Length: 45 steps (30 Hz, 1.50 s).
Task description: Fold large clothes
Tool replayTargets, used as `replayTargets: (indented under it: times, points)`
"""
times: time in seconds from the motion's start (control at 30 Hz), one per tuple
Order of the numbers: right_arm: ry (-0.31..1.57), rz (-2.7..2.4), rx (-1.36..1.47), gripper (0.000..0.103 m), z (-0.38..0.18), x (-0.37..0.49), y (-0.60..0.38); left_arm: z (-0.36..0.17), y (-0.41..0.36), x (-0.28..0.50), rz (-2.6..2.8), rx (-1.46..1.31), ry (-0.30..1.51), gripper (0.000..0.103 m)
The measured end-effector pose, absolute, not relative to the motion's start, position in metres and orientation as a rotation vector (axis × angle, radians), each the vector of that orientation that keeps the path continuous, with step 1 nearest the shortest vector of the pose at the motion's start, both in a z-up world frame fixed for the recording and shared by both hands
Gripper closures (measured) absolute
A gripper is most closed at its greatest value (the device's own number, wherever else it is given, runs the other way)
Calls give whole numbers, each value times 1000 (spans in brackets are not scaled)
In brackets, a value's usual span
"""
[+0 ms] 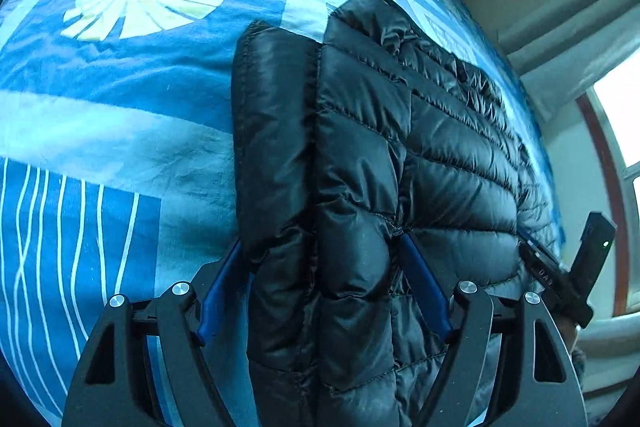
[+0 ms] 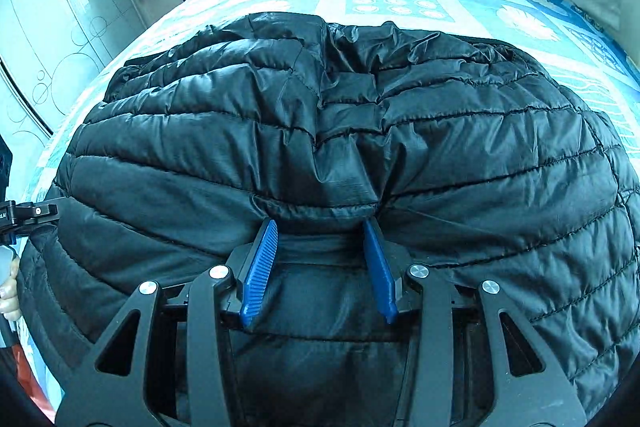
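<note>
The bed (image 2: 400,3) carries the black jacket (image 2: 320,131) spread flat at its foot, ready for folding. The left claw (image 1: 320,247) straddles the jacket's thick edge at 6 o'clock, spread wide. The right claw (image 2: 320,227), also wide, straddles a fabric ridge.

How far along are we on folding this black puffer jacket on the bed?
Partly done: the black puffer jacket already lies doubled into a long stack on the blue bedsheet. In hand: the left hand-held gripper and right hand-held gripper both straddle its near edge, jaws wide apart. Left: folding that near end over to finish.
</note>
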State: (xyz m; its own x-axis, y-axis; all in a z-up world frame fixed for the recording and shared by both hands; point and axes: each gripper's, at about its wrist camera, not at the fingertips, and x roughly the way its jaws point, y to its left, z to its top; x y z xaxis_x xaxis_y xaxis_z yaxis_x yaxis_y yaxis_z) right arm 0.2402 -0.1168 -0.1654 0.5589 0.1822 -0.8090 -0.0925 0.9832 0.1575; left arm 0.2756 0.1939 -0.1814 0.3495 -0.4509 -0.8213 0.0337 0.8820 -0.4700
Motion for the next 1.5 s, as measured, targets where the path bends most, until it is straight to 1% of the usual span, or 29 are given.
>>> replayTargets:
  times: [0.1, 0.2, 0.3, 0.37, 0.4, 0.47, 0.57, 0.63, 0.9, 1.07, 1.23, 1.33, 1.5]
  points:
    - [964, 163, 103, 59, -166, 240, -116, -178, 189, 277, -323, -380, 1181, 26]
    - [961, 162, 101, 59, -165, 239, -116, -177, 186, 279, -322, -373, 1171, 22]
    - [958, 162, 98, 59, -165, 238, -116, -177, 182, 281, -319, -369, 1168, 22]
    - [956, 161, 96, 59, -165, 238, -116, -176, 179, 280, -352, -367, 1166, 41]
    - [955, 161, 95, 59, -165, 238, -116, -175, 176, 282, -360, -364, 1164, 45]
    - [954, 160, 92, 59, -165, 238, -116, -170, 173, 282, -382, -367, 1165, 63]
    - [951, 157, 81, 59, -165, 238, -114, -157, 168, 281, -387, -360, 1154, 77]
    - [951, 155, 75, 59, -165, 238, -112, -139, 162, 276, -394, -348, 1119, 79]
    - [944, 174, 103, 59, -160, 240, -117, -60, 130, 257, -466, -337, 993, 81]
    - [932, 198, 190, 59, -143, 229, -147, -20, 75, 253, -492, -240, 953, 81]
    - [881, 144, 167, 59, -121, 204, -189, 2, 12, 254, -515, -139, 941, 81]
    - [867, 110, 207, 58, -114, 190, -225, 10, -28, 251, -556, -91, 940, 81]
    - [843, 57, 271, 58, -111, 167, -277, 5, -97, 252, -611, 3, 953, 81]
